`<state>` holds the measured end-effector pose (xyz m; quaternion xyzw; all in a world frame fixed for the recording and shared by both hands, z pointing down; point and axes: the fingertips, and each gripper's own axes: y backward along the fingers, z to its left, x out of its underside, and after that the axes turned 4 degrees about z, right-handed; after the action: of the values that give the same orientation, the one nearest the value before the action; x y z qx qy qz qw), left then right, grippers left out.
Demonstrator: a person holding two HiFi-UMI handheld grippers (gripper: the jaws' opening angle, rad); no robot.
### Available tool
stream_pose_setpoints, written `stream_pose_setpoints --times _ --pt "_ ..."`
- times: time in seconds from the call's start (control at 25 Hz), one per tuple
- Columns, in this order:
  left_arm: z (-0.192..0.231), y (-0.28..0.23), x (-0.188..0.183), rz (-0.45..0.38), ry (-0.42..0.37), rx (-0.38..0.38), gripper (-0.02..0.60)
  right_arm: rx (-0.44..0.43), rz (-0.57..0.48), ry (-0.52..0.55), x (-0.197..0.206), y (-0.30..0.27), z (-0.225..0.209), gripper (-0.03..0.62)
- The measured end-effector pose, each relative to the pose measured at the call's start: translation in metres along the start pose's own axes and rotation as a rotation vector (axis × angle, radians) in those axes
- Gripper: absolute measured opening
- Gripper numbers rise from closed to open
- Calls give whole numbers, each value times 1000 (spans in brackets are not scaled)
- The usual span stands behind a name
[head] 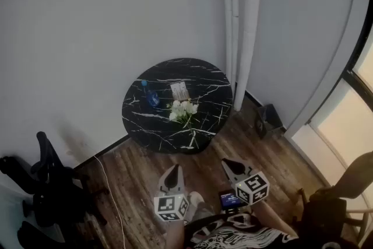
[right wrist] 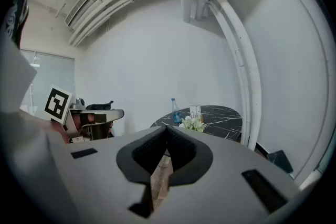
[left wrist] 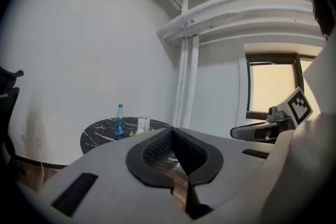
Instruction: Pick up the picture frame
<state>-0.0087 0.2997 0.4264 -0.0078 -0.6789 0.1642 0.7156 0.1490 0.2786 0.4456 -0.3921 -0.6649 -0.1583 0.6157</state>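
Observation:
A small picture frame (head: 180, 91) stands on a round black marble table (head: 204, 125) near the wall, also seen far off as the frame (left wrist: 143, 125) and the frame (right wrist: 195, 112). Both grippers hang low over the wooden floor, well short of the table. My left gripper (head: 173, 172) is shut with nothing in it, its jaws (left wrist: 173, 140) closed together. My right gripper (head: 231, 165) is likewise shut and empty, with jaws (right wrist: 166, 136) meeting.
A blue water bottle (head: 151, 96) and white flowers (head: 183, 110) share the table with the frame. White pipes (head: 242, 26) run down the wall behind it. A black office chair (head: 41, 183) stands at the left, and a dark box (head: 269, 118) sits by the wall right of the table.

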Motion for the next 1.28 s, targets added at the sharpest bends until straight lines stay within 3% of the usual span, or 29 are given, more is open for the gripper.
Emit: stream_pose_setpoints --times 0.76,1.04,1.28 --pt "-6 13 0 8 11 -5 14 -6 -30 10 -6 11 3 18" --pt "10 -18 -1 10 22 -11 14 27 -4 3 -5 -13 -19 18" --pt "41 -77 -1 36 50 -12 14 49 29 0 -12 -61 -53 18"
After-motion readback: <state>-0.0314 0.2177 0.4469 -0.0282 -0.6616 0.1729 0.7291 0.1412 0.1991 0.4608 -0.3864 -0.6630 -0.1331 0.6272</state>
